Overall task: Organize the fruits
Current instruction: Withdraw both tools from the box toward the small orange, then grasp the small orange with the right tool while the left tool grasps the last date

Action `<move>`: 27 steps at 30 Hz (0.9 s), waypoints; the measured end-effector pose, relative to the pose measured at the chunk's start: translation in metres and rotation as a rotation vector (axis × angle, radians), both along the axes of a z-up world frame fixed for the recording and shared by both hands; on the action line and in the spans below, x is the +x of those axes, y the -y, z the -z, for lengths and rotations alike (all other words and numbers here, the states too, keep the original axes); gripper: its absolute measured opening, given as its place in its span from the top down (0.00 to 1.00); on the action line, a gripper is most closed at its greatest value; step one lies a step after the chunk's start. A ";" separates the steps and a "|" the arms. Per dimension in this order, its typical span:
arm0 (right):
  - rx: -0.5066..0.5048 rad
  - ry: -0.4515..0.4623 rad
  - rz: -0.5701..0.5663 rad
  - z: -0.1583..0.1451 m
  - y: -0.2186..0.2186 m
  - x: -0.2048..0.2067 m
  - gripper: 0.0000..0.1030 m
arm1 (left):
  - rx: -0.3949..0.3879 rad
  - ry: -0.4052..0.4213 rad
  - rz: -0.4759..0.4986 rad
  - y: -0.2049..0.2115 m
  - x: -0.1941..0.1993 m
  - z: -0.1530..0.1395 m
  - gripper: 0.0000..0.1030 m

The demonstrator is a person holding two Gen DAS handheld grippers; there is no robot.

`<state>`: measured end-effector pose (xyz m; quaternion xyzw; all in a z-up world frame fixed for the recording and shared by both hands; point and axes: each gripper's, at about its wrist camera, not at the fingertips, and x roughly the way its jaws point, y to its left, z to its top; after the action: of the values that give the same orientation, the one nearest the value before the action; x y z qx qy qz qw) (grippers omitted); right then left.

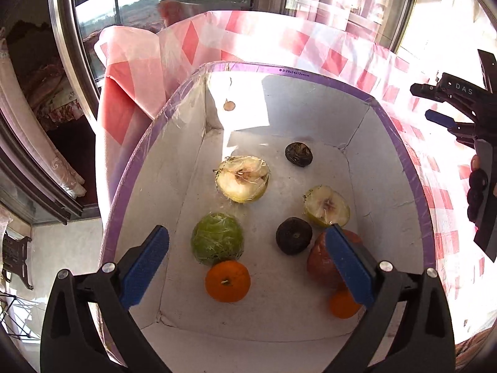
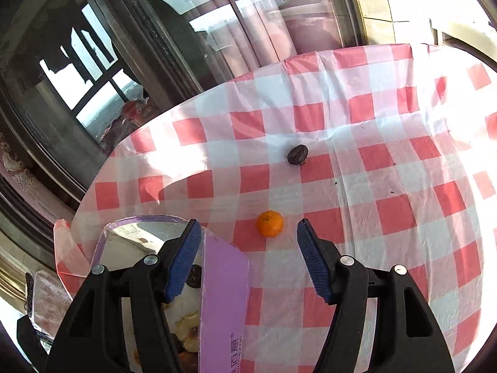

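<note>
In the left wrist view my left gripper (image 1: 247,267) is open and empty above a white box with a purple rim (image 1: 310,73). The box holds a wrapped green fruit (image 1: 216,238), two halved apples (image 1: 242,178) (image 1: 326,205), two dark round fruits (image 1: 298,154) (image 1: 293,235), a red apple (image 1: 321,262) and two oranges (image 1: 227,281) (image 1: 341,306). In the right wrist view my right gripper (image 2: 248,255) is open and empty just before a small orange (image 2: 270,223) on the checked tablecloth. A dark fruit (image 2: 297,154) lies farther away. The box (image 2: 223,283) is at lower left.
The red-and-white checked cloth (image 2: 388,211) covers the table, whose edge runs along the left near large windows (image 2: 93,77). The right gripper's body (image 1: 466,118) shows at the right edge of the left wrist view. Small dark crumbs (image 2: 392,192) lie on the cloth.
</note>
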<state>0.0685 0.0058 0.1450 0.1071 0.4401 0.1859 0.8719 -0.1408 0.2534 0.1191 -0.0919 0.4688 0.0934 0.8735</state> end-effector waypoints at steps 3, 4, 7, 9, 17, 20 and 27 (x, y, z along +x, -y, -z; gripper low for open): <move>-0.126 -0.017 -0.058 0.030 0.006 0.029 0.39 | 0.018 -0.008 -0.033 0.005 0.009 -0.008 0.02; -0.175 -0.022 -0.103 0.043 0.002 0.035 0.39 | 0.018 -0.010 -0.045 0.007 0.012 -0.010 0.02; -0.254 -0.024 -0.251 0.074 -0.012 0.046 0.39 | 0.022 -0.023 -0.075 0.015 0.023 -0.015 0.02; -0.284 -0.009 -0.329 0.090 -0.021 0.052 0.39 | 0.029 -0.042 -0.095 0.020 0.032 -0.014 0.02; -0.289 0.063 -0.561 0.118 -0.059 0.067 0.41 | 0.058 -0.068 -0.180 0.046 0.062 -0.026 0.02; -0.302 0.083 -0.608 0.127 -0.067 0.069 0.49 | 0.072 -0.055 -0.201 0.057 0.074 -0.035 0.02; -0.283 0.161 -0.653 0.124 -0.050 0.065 0.64 | 0.098 0.000 -0.122 0.095 0.141 -0.053 0.02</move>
<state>0.1331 0.0561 0.0211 -0.1758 0.4025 0.3995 0.8047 -0.0002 0.1587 0.1725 -0.0774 0.4572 0.1692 0.8697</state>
